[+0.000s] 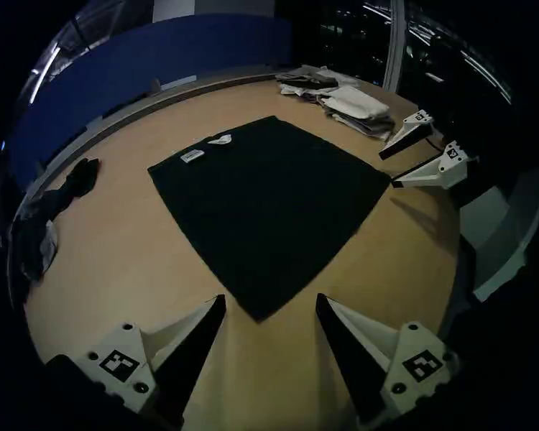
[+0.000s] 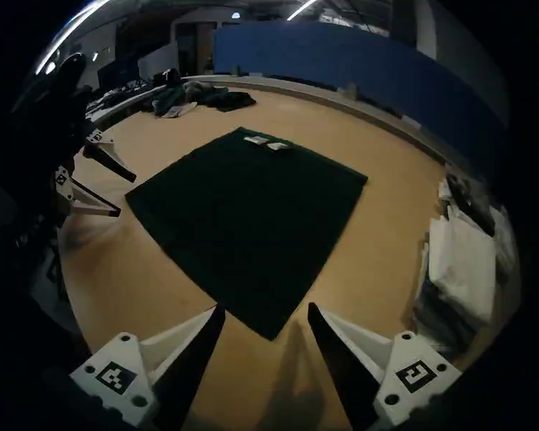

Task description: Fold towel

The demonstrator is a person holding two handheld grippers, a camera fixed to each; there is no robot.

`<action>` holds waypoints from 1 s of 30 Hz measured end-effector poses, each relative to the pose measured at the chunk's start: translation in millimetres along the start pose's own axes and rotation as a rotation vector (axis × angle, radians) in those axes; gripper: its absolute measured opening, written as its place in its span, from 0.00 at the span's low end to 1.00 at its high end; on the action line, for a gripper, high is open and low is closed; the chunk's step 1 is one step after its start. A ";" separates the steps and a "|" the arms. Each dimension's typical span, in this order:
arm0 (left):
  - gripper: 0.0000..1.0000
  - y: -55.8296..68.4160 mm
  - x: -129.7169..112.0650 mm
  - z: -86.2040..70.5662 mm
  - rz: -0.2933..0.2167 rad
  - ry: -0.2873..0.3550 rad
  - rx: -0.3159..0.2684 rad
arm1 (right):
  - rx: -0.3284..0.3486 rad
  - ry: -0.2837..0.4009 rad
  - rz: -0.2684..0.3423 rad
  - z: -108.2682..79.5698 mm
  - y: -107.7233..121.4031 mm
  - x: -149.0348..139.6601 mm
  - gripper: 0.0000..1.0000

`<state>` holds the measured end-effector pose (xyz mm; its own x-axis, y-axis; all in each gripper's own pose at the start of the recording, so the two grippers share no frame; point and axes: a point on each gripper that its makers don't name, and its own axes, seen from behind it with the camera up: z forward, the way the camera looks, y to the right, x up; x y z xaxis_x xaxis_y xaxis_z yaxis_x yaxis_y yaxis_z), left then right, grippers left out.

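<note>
The towel [image 1: 269, 201] lies flat and unfolded, a single dark sheet, on the wooden table [image 1: 126, 266]. Two small white labels [image 1: 192, 155] sit at its far edge. In the left gripper view, the left gripper [image 1: 269, 300] stands with its jaws spread wide just above the near corner of the towel, both fingers clear of the cloth. The right gripper [image 1: 387, 171] appears farther off at the right side of the table, also spread wide, its tips beside the towel's right corner. This view also shows a stack of folded light cloths [image 1: 352, 104] at the far edge and a heap of dark garments [image 1: 75, 179] at the left. The right gripper view shows the towel [image 2: 248, 215] from another corner. There its colour reads as dark green, and the labels [image 2: 277, 146] again lie at the far edge. The right gripper [image 2: 265, 309] is wide open over that corner, and the left gripper [image 2: 126, 196] is wide open at the towel's left corner. The hand behind the left gripper is lost in shadow. The folded cloths [image 2: 463, 266] lie at the right here, partly cut off at the edge. A blue partition [image 2: 356, 57] runs behind the table [image 2: 384, 215]. The label markings are too small to make out.
</note>
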<state>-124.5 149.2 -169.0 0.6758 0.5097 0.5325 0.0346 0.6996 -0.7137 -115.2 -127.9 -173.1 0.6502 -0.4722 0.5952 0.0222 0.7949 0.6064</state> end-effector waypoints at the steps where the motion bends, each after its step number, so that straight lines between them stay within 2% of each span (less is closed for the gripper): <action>1: 0.91 0.4 -0.7 0.1 -0.001 -0.002 -0.002 | 0.003 -0.003 0.002 0.3 -0.9 -0.7 0.83; 9: 0.76 -0.7 -5.5 1.8 -0.012 -0.021 0.000 | 0.012 -0.019 0.025 2.1 -2.5 -7.2 0.63; 15: 0.67 -3.1 -6.9 3.8 -0.007 -0.030 0.010 | 0.001 -0.029 0.044 3.1 1.2 -13.5 0.61; 21: 0.61 -5.6 -7.9 4.5 0.007 -0.037 0.026 | 0.006 -0.039 0.055 3.6 -0.3 -18.2 0.41; 26: 0.56 -5.0 -8.4 4.2 0.028 -0.043 0.030 | 0.006 -0.041 0.059 3.4 0.8 -19.4 0.40; 30: 0.51 -5.3 -8.1 3.2 0.026 -0.050 0.032 | 0.006 -0.046 0.049 3.0 1.9 -20.2 0.37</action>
<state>-132.5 143.0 -168.1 0.6384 0.5515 0.5369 -0.0060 0.7011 -0.7130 -130.5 -118.0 -182.4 0.6149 -0.4498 0.6477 -0.0131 0.8154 0.5787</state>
